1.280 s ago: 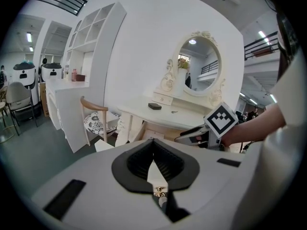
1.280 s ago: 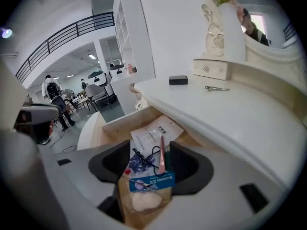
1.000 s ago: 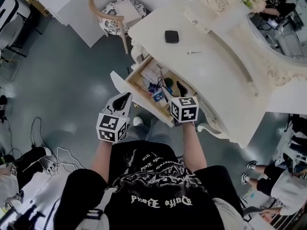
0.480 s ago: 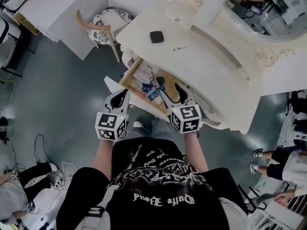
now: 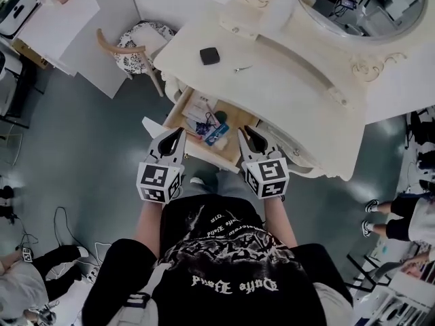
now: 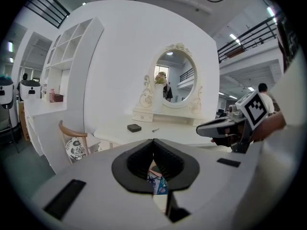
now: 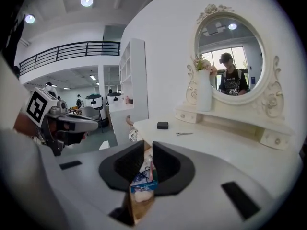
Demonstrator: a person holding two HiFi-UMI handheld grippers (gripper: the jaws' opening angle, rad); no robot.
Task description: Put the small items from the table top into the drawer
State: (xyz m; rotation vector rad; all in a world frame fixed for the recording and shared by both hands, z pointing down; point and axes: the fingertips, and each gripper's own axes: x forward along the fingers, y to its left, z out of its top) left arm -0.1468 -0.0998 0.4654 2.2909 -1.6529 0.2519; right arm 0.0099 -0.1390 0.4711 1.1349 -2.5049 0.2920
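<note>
Small items on the tabletop (image 5: 292, 107): a black box (image 5: 209, 56) and, near it on its right in the head view, a thin metal clip (image 5: 242, 67). They lie apart from each other on the left part of the top, well apart from both my tools. The drawer (image 5: 178, 107) under the tabletop's front edge stands pulled out. Inside it are papers and a blue packet (image 5: 217, 136); the other bits are too small to tell.

Pose, head view: my left forearm (image 5: 145, 216) and right forearm (image 5: 275, 216) reach forward from my body, roughly parallel. The two tools sit side by side, both pointing toward the drawer and tipped a little downward. Neither touches anything.

Left tool (image 5: 177, 136): the tips hang over the drawer's front panel, near its left end. The left gripper view shows the jaws together at the tips with nothing clamped. Drawer contents show only through the hollow behind the tips.

Right tool (image 5: 249, 136): the tips are at the drawer's right front corner, near the blue packet in the head view. In the right gripper view the jaws have just been closing and stand with a narrow slit between them. Nothing sits between the pads. The blue packet seen through the slit lies beyond, in the drawer
</note>
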